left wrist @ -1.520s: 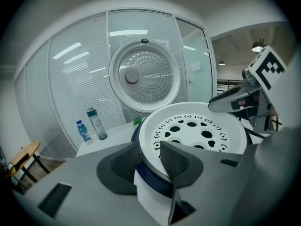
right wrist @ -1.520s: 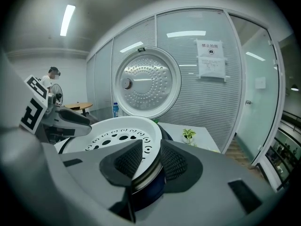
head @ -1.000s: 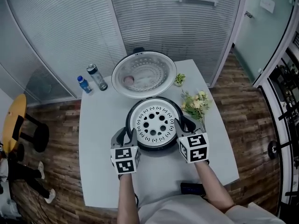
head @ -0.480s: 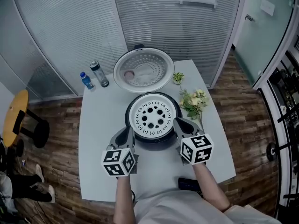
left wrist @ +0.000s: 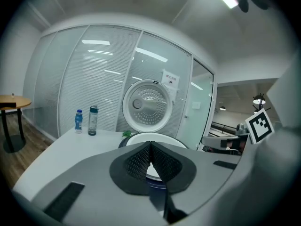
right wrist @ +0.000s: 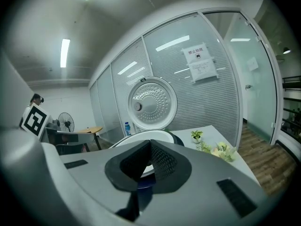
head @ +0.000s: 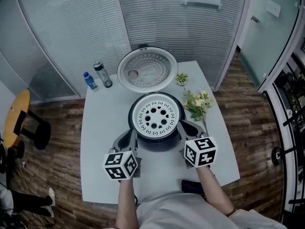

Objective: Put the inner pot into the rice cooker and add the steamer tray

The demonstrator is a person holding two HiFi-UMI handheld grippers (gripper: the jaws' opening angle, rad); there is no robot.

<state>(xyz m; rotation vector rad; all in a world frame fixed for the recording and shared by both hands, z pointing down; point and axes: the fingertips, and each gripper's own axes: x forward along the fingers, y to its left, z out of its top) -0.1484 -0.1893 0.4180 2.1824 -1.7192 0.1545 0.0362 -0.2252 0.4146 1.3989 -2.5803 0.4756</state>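
The rice cooker [head: 157, 145] stands in the middle of the white tabletop [head: 102, 123] with its lid [head: 147, 70] swung up and open behind it. The white steamer tray [head: 157, 118], dotted with round holes, sits level inside the cooker's mouth; the inner pot beneath it cannot be made out. The left tool [head: 132, 134] hangs just beside the cooker's near left edge and the right tool [head: 181, 126] just beside its near right edge, neither touching the tray. In the left gripper view the left tool's ridged pads [left wrist: 141, 159] meet at the tips with nothing between them, and in the right gripper view the right tool [right wrist: 150, 144] is likewise fully closed and empty. A blue bottle [head: 89, 80] and a grey bottle [head: 102, 74] stand together at the far left corner. A small potted plant [head: 182, 78] sits right of the lid, and a bunch of pale flowers [head: 198, 103] lies right of the cooker. A black flat object [head: 193, 187] lies at the near edge.
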